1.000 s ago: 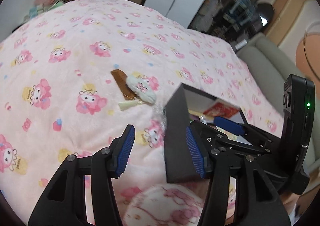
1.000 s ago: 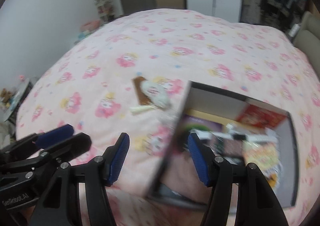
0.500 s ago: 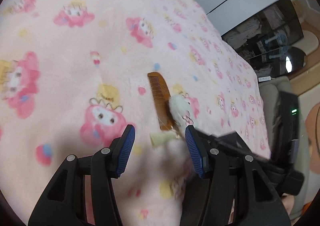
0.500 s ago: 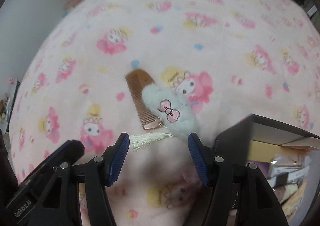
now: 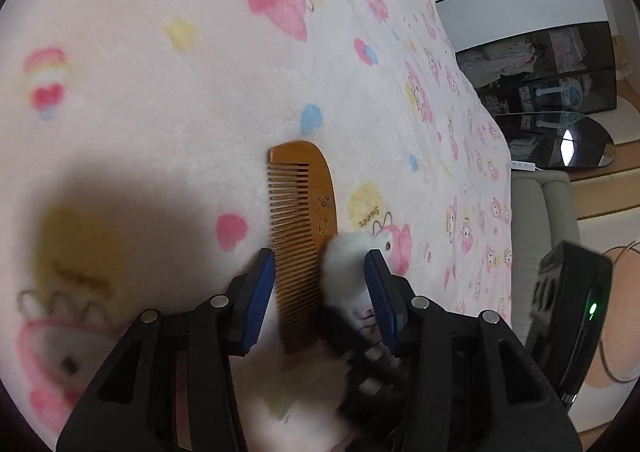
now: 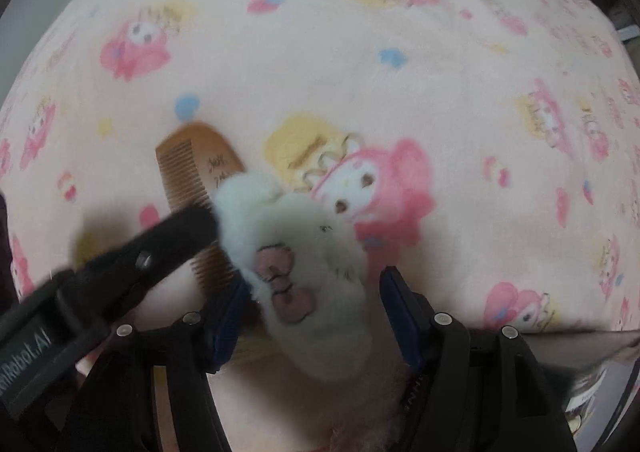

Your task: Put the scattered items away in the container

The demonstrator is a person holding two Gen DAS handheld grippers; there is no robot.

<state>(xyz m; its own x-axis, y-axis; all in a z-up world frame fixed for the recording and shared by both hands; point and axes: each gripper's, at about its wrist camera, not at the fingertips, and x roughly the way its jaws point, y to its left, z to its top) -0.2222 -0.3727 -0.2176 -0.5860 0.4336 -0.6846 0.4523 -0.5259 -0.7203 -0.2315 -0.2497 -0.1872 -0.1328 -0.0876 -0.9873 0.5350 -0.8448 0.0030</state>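
A brown wooden comb (image 5: 306, 228) lies on the pink cartoon-print blanket (image 5: 180, 99), with a white fluffy plush (image 5: 346, 264) overlapping its right edge. My left gripper (image 5: 320, 282) hangs low over both, and its jaws are closing with the comb and the plush's edge between them; the pads do not visibly press. In the right wrist view the plush (image 6: 304, 252) shows a pink bow. My right gripper (image 6: 314, 316) points down over it, jaws opening, one blue pad on each side. A left gripper finger (image 6: 160, 248) crosses the comb (image 6: 192, 159).
The right gripper's black body (image 5: 568, 312) with a green light stands just right of my left gripper. A dark box corner (image 6: 596, 376) with items inside shows at the lower right. A grey sofa (image 5: 536, 236) and a dark glass cabinet (image 5: 548, 71) lie beyond the bed.
Both grippers have dropped toward the comb and plush, which now fill the views. The box has left the left wrist view. The left jaws have narrowed.
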